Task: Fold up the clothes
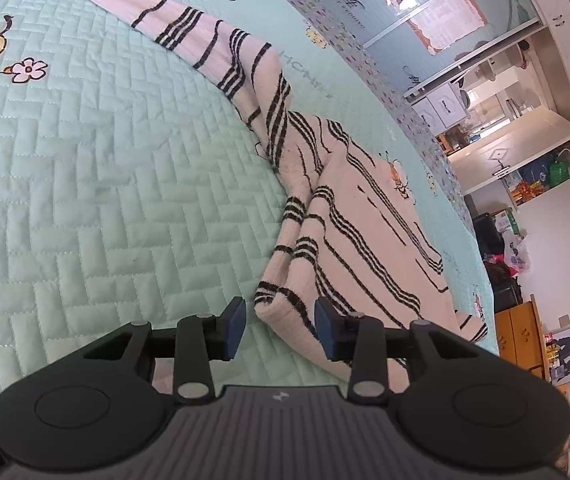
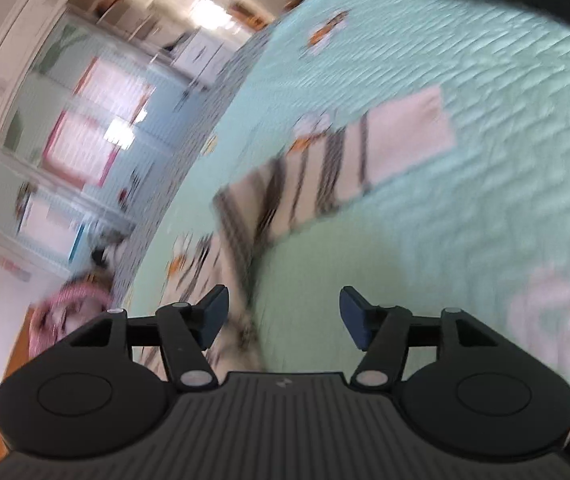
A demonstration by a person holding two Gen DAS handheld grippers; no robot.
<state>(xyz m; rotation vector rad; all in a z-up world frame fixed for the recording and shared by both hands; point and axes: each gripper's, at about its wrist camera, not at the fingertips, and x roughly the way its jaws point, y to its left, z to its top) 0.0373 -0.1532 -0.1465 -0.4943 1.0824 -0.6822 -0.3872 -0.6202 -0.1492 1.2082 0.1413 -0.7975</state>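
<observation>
A white knitted sweater with thin black stripes (image 1: 365, 220) lies on the bed's pale green quilted bedspread (image 1: 105, 200). Its body is doubled over into a thick slab just ahead of the left claw (image 1: 279, 330), and one long sleeve (image 1: 205, 44) trails away ahead and to the left of that claw. The left claw's blue pads (image 1: 233, 330) stand apart, empty, straddling the slab's near corner without pinching it. The right claw (image 2: 283, 316) is spread wide too, holding nothing; its view is smeared, but the sleeve cuff (image 2: 409, 132) seems to lie well ahead of it.

The knit looks soft, limp and light, thick where layered, likely to sag and drag rather than slide. The cuff or the folded corner would give the firmest pinch.
</observation>
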